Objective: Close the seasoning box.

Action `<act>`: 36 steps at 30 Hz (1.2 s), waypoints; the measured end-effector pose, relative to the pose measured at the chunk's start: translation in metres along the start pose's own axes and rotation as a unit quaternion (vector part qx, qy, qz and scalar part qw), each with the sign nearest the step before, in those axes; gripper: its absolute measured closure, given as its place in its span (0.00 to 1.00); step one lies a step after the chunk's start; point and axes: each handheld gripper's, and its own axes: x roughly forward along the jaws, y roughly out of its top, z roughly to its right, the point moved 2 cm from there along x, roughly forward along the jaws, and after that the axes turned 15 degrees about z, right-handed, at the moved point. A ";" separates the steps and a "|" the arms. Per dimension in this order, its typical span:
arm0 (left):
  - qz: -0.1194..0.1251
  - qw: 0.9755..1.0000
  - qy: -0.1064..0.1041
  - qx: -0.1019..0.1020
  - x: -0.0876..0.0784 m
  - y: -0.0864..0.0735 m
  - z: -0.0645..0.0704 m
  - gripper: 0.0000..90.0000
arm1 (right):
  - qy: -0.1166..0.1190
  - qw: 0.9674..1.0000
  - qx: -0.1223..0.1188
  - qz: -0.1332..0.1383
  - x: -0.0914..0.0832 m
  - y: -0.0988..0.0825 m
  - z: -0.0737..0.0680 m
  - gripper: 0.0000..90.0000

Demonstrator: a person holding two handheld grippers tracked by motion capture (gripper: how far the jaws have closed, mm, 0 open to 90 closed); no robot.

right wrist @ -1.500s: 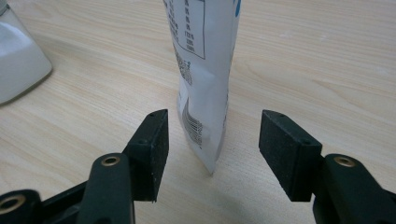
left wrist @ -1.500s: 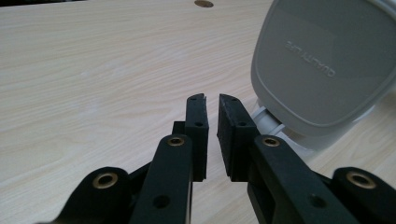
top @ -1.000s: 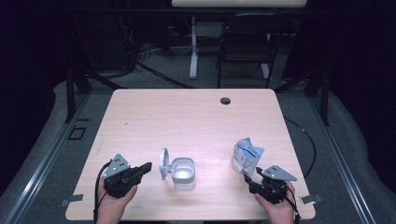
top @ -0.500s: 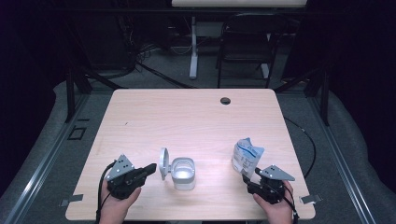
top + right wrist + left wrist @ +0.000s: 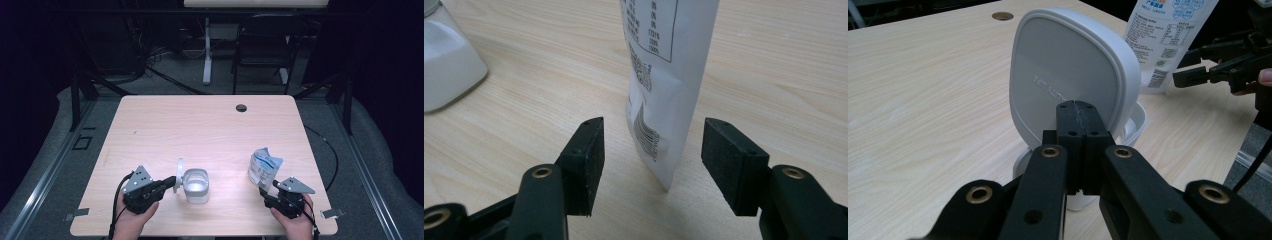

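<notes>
The left hand-held gripper (image 5: pixel 167 182) has its jaws pressed together on the edge of a white lid (image 5: pixel 1073 75), pinching it so the lid stands on edge, its broad face turned toward that gripper and its long axis upright. The lid is hinged up just left of the white container (image 5: pixel 195 185), whose open mouth faces up near the front middle of the bench (image 5: pixel 200 125). To the right stands a white and blue pouch (image 5: pixel 264 167), upright with its long axis vertical and its printed face toward the person, its top slightly crumpled. The right hand-held gripper (image 5: pixel 651 167) has its jaws spread on either side of the pouch's lower edge, pads clear of it and not pinching. The bench is pale wood grain with a dark cable hole (image 5: pixel 241 107) near its far edge. Beyond it the room is dark, with grey floor, a chair (image 5: pixel 262 55) and a white stand leg (image 5: pixel 207 50)
</notes>
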 end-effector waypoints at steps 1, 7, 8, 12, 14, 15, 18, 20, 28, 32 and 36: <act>-0.001 1.000 -0.001 0.000 0.001 0.000 0.001 1.00 | 0.000 1.000 0.000 0.000 0.000 0.000 0.000 0.47; -0.008 1.000 -0.021 0.010 0.008 0.001 0.012 1.00 | 0.000 1.000 0.001 0.000 0.000 0.000 0.001 0.47; -0.010 1.000 -0.023 0.016 0.009 0.002 0.015 1.00 | -0.001 1.000 0.002 0.001 0.000 0.000 0.000 0.47; -0.006 1.000 -0.027 0.013 0.008 0.003 0.018 1.00 | -0.001 1.000 0.003 0.003 -0.001 0.001 0.001 0.47; -0.007 0.999 -0.028 0.013 0.008 0.003 0.018 1.00 | -0.001 1.000 0.003 0.002 -0.001 0.001 0.001 0.47; -0.008 0.999 -0.029 0.013 0.008 0.003 0.018 1.00 | -0.001 1.000 0.003 0.002 -0.001 0.001 0.001 0.47; -0.010 0.999 -0.031 0.015 0.007 0.003 0.019 1.00 | -0.002 1.000 0.004 0.003 -0.001 0.001 0.001 0.47; -0.010 0.999 -0.030 0.015 0.007 0.003 0.019 1.00 | -0.002 1.000 0.004 0.003 -0.001 0.001 0.001 0.47; -0.005 1.000 -0.022 0.012 0.000 0.004 0.013 1.00 | 0.000 1.000 0.004 0.004 -0.001 0.000 0.001 0.47; -0.002 1.000 -0.011 0.003 -0.004 0.003 0.004 1.00 | -0.001 1.000 0.004 0.003 -0.001 0.001 0.001 0.47; 0.003 1.000 0.000 -0.007 -0.009 0.003 -0.006 1.00 | 0.000 1.000 0.006 0.002 -0.001 0.000 0.002 0.47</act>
